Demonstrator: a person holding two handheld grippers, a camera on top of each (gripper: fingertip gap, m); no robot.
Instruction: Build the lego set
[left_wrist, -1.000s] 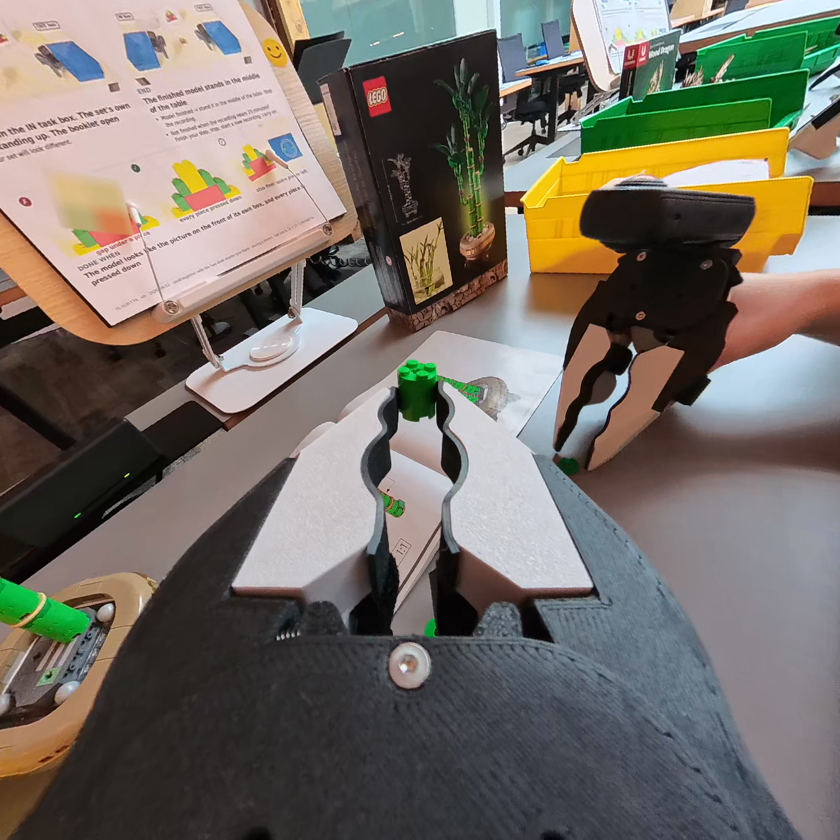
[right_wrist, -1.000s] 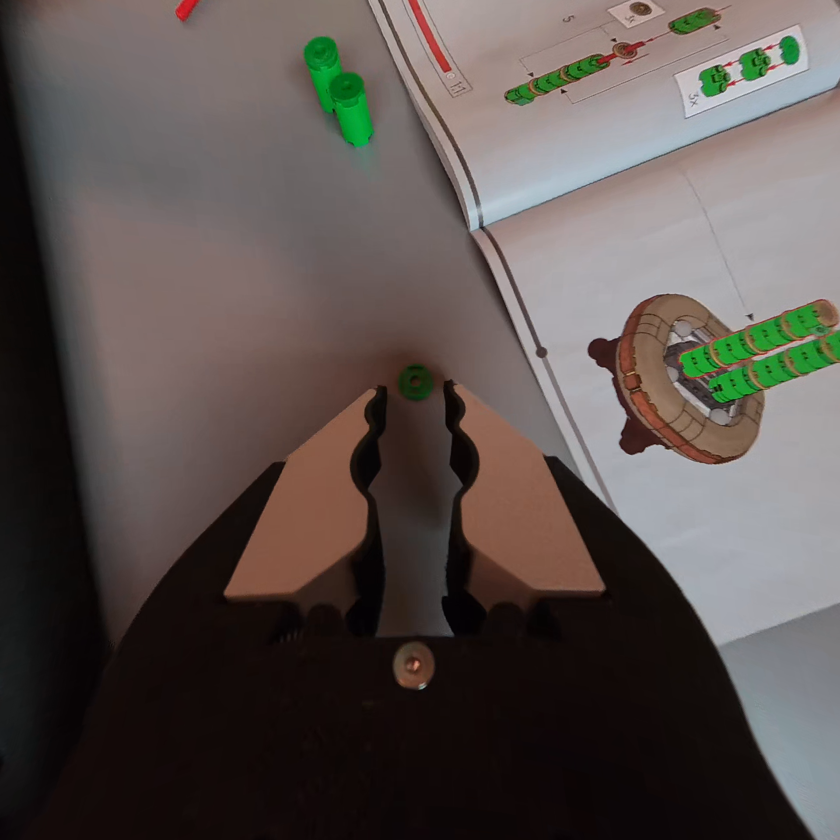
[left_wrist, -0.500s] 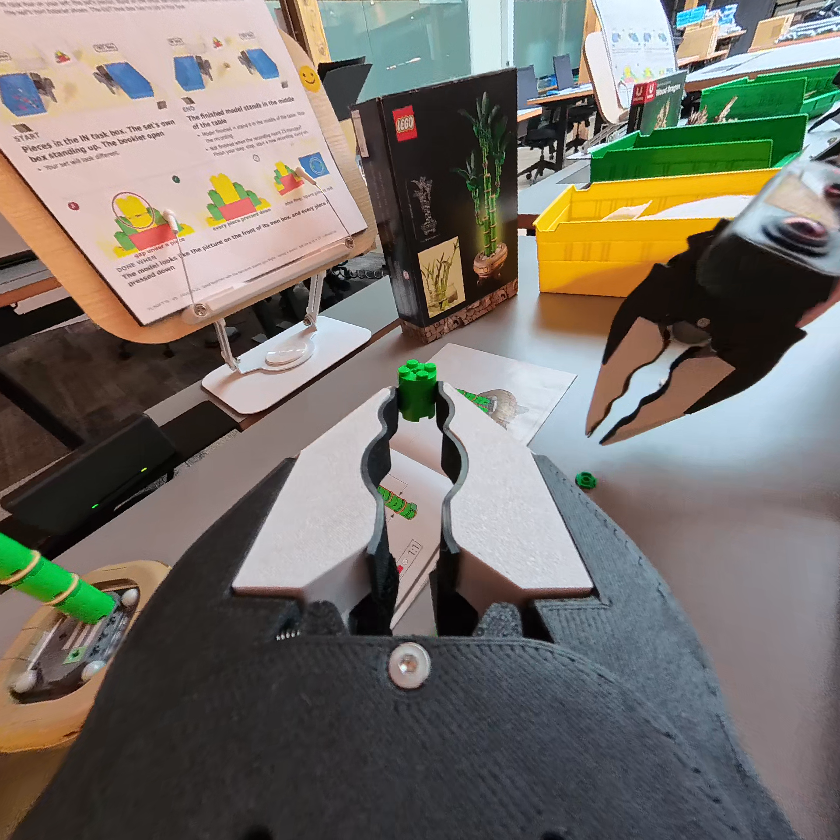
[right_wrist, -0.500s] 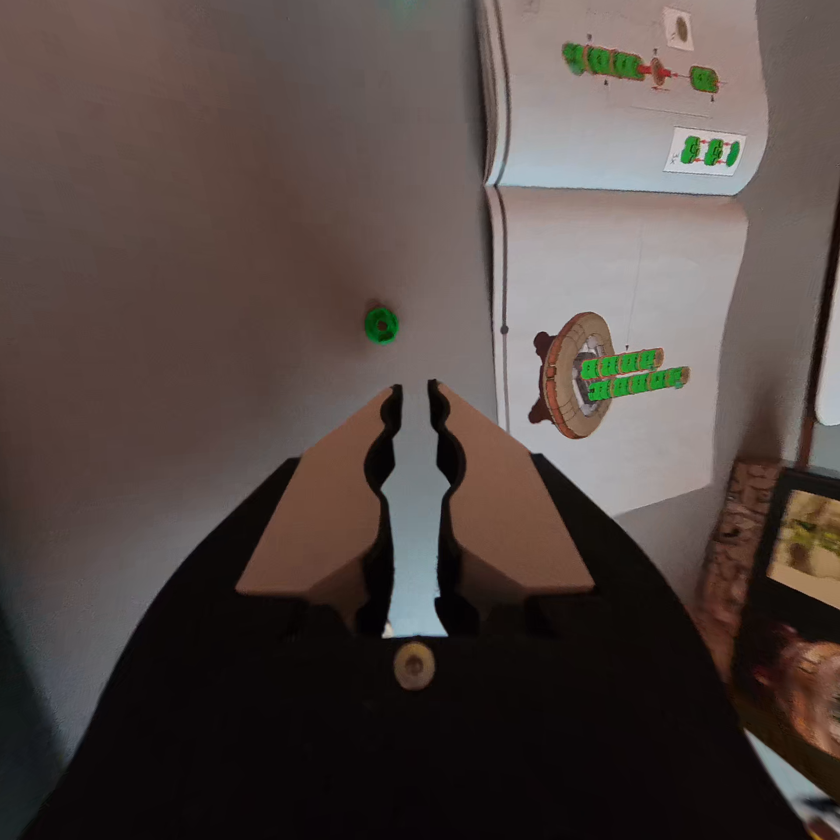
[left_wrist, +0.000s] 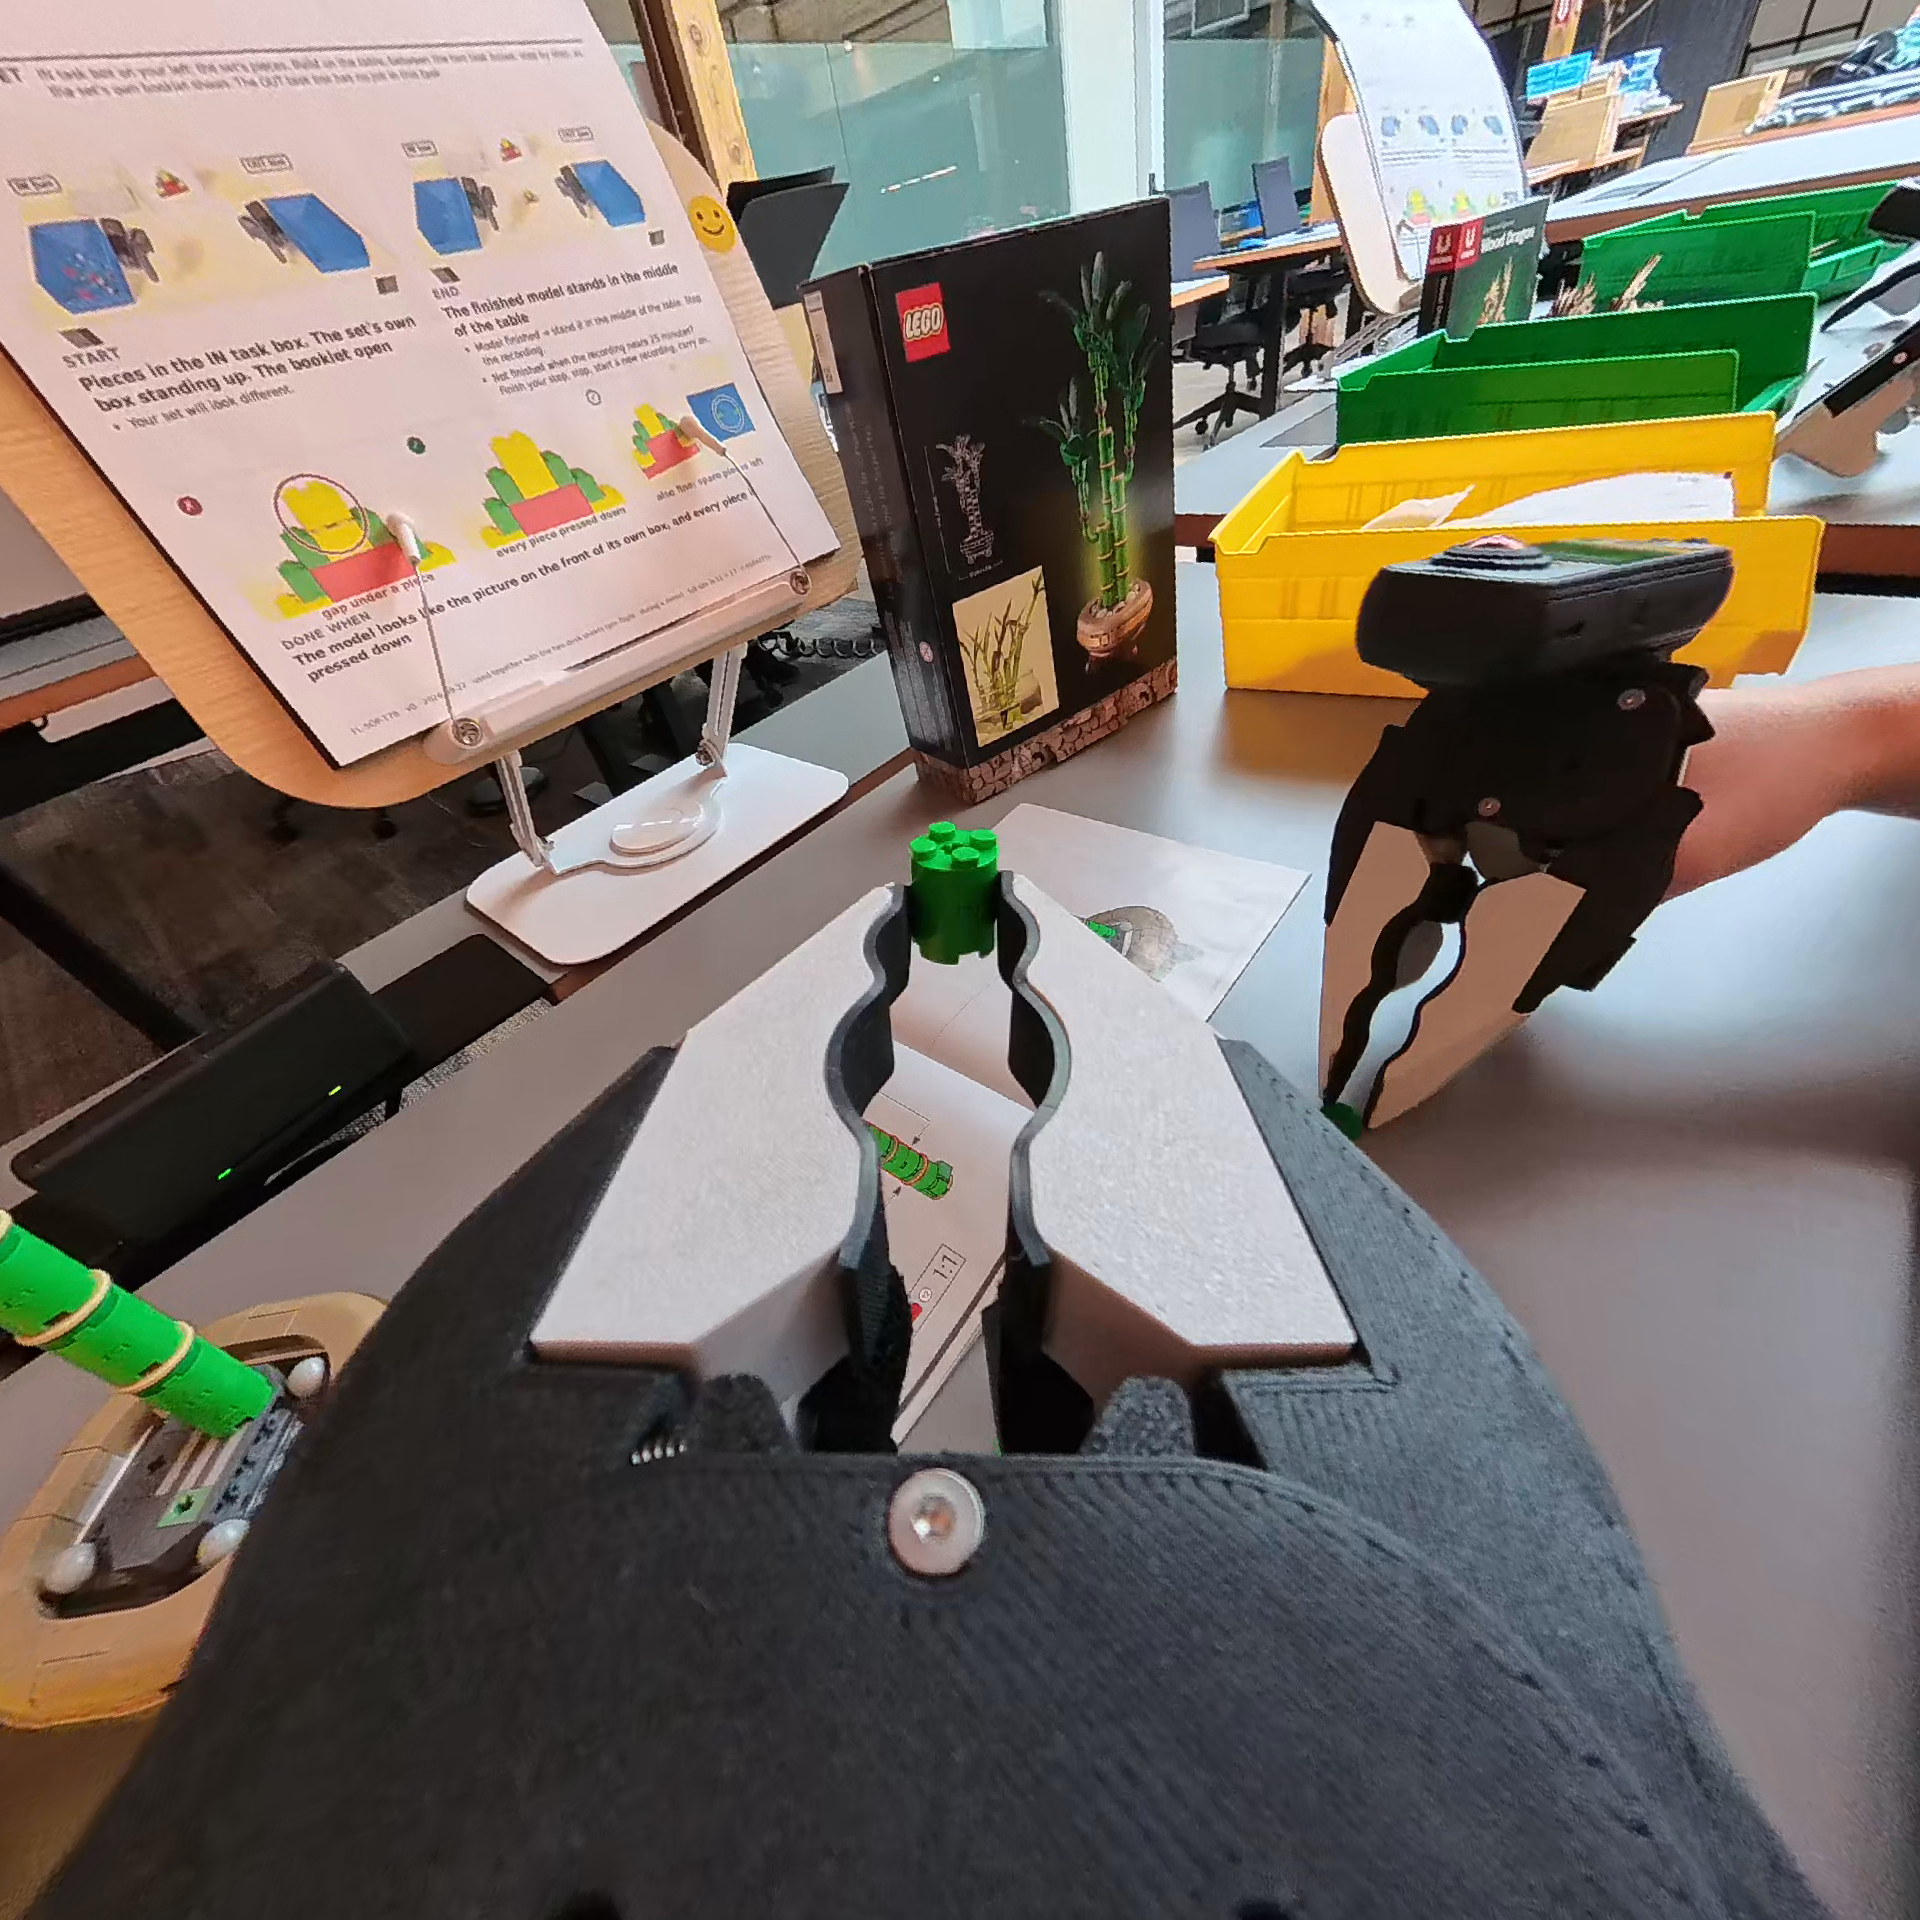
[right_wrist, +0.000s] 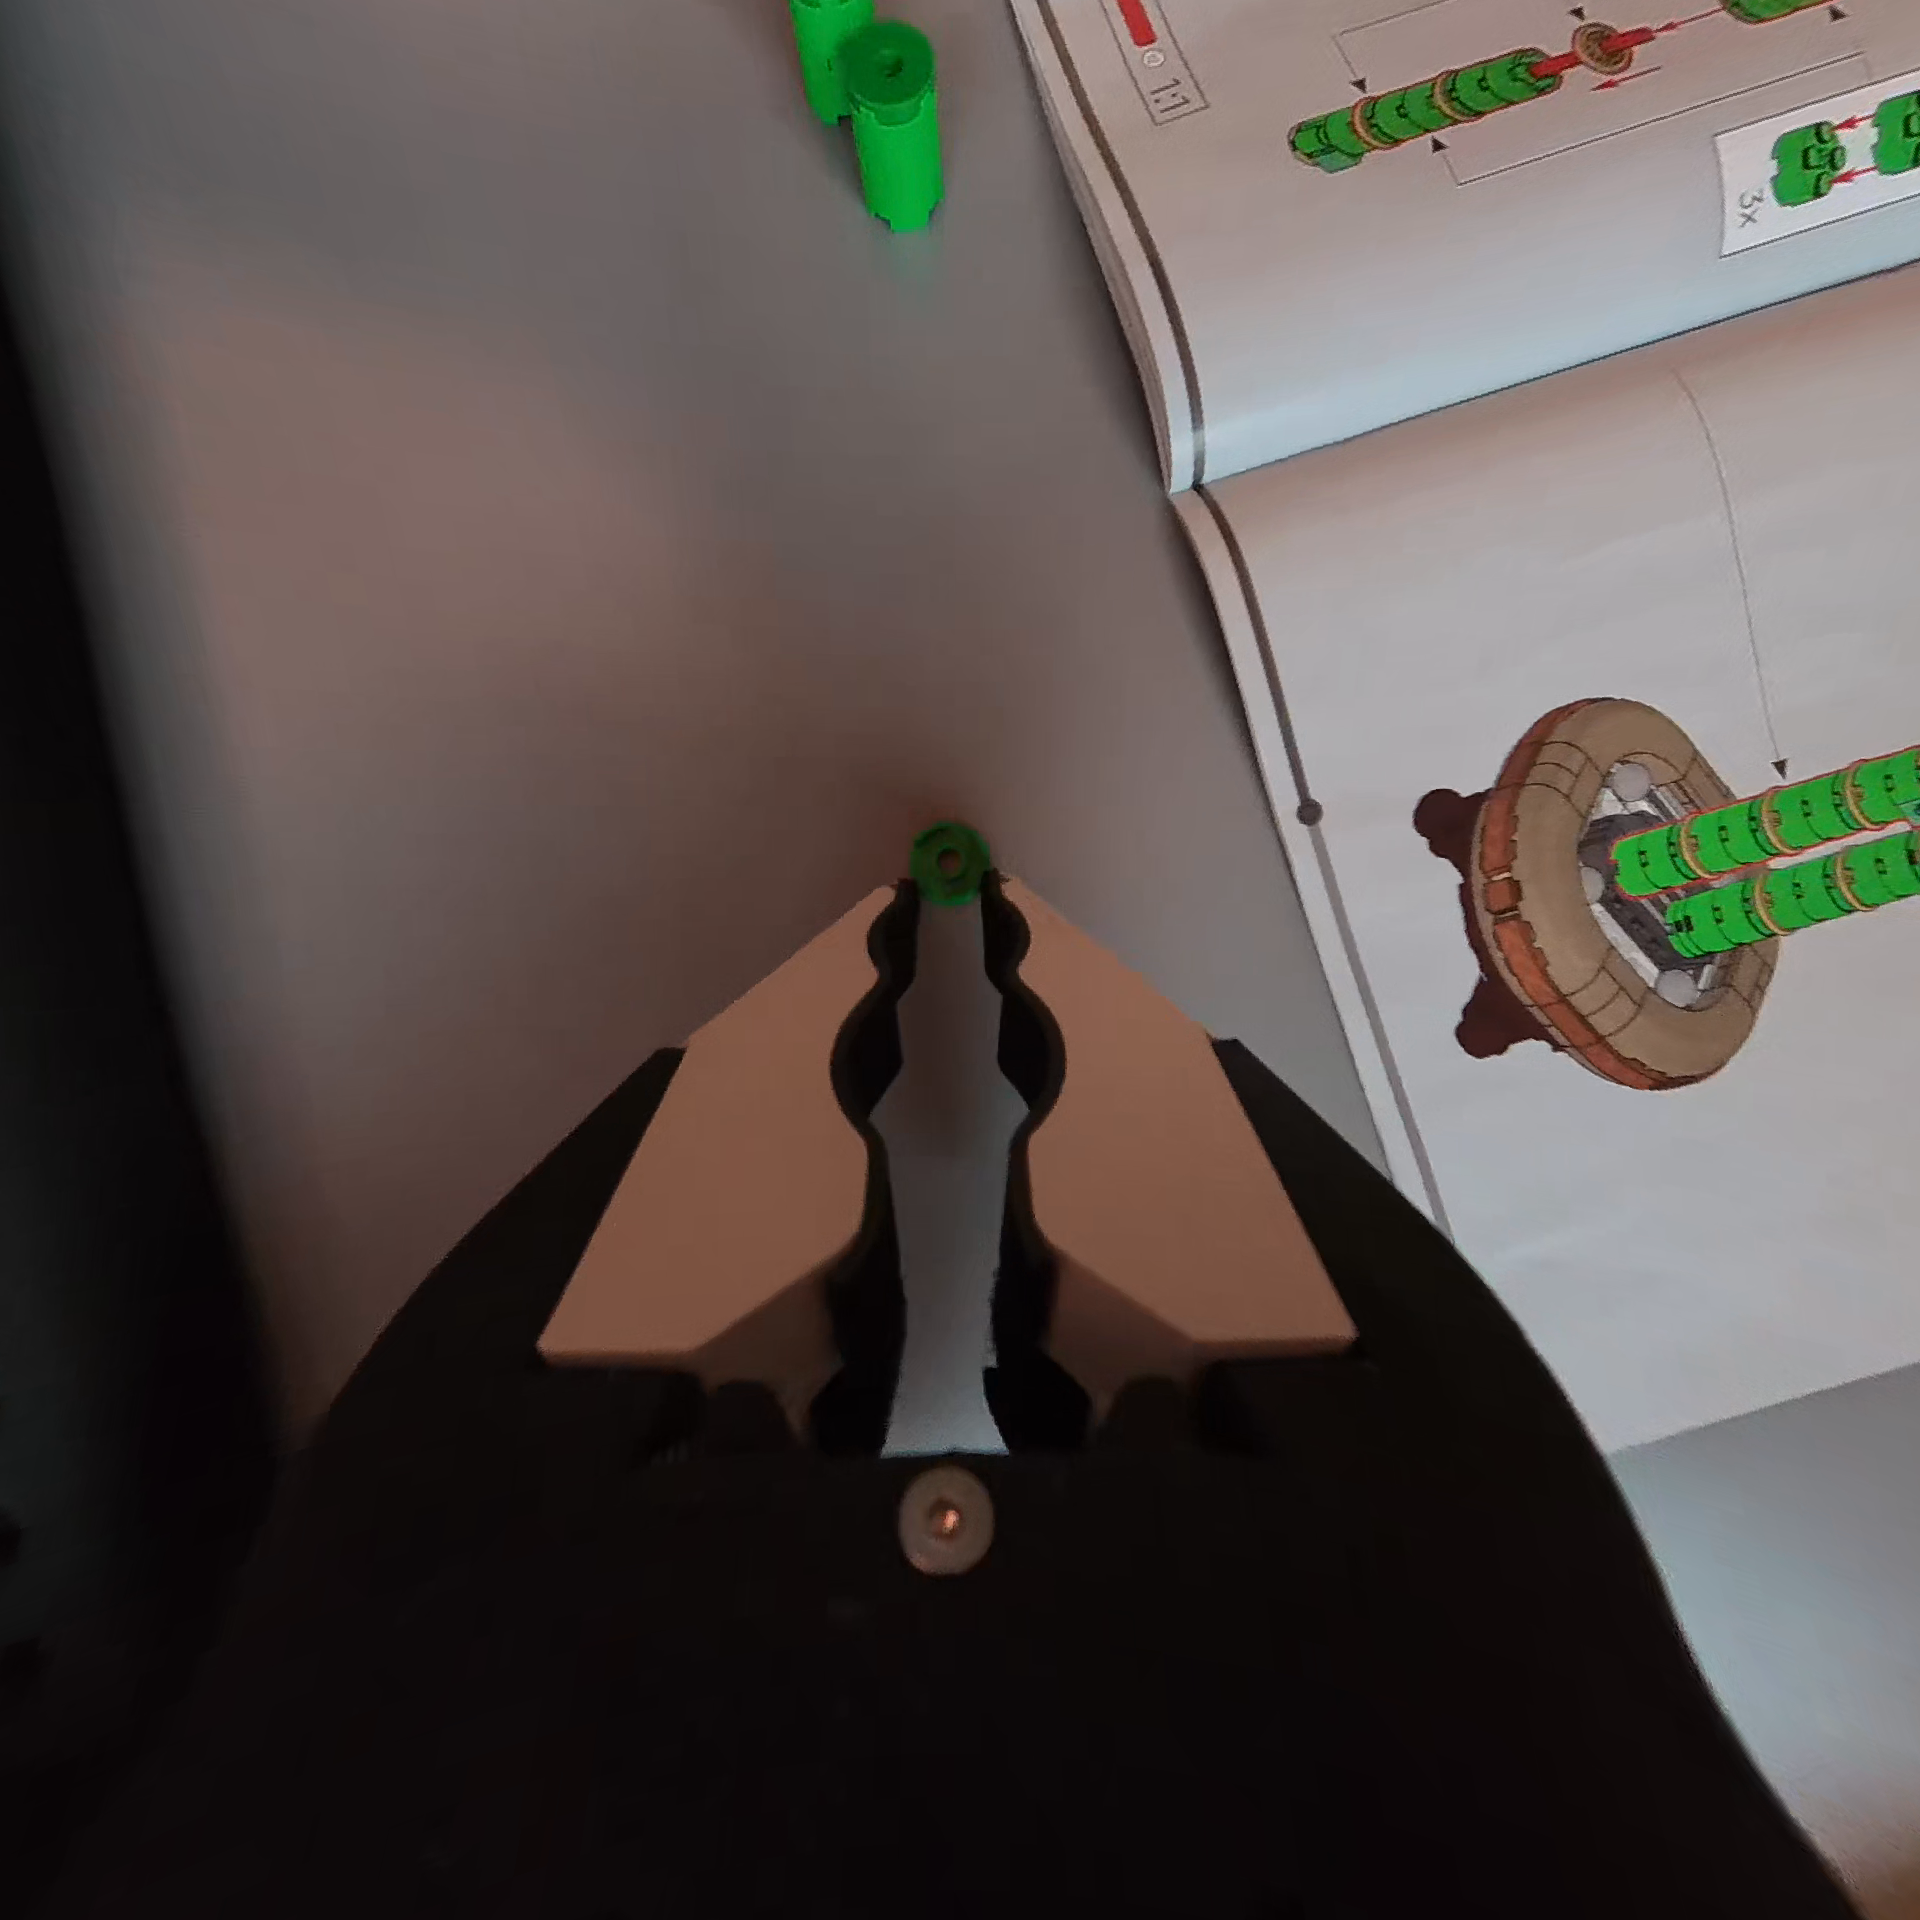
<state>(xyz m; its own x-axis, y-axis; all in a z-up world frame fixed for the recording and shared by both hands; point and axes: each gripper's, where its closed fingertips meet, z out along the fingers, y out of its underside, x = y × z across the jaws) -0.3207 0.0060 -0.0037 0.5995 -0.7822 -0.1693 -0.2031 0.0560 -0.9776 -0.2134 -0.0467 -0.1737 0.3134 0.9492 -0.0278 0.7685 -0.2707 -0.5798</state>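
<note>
My left gripper (left_wrist: 953, 920) is shut on a green round brick (left_wrist: 953, 878), held studs up above the open instruction booklet (left_wrist: 1153, 894). My right gripper (right_wrist: 948, 894) points down at the grey table, its tips nearly together and pinching the near edge of a small green round piece (right_wrist: 945, 857) that lies flat. In the left wrist view the right gripper (left_wrist: 1356, 1110) stands tip-down at the right, held by a hand. The tan model base (left_wrist: 94, 1538) with a green stalk (left_wrist: 135, 1340) sits at the far left.
Two green cylinder bricks (right_wrist: 883, 114) lie beyond the small piece, left of the booklet (right_wrist: 1558, 520). The set's box (left_wrist: 1018, 468) stands at the back, with an instruction sheet on a stand (left_wrist: 416, 416) to its left. Yellow (left_wrist: 1507, 592) and green (left_wrist: 1558, 364) bins are at the back right. One gripper's finger ends stand about 20 centimetres off the other's. To the tan model base (left_wrist: 94, 1538): left tips about 25 centimetres, right tips about 40 centimetres.
My right gripper was lifted and tilted half a second ago with the small green piece loose on the table; it is down again with its tips around that piece. My left gripper keeps its brick.
</note>
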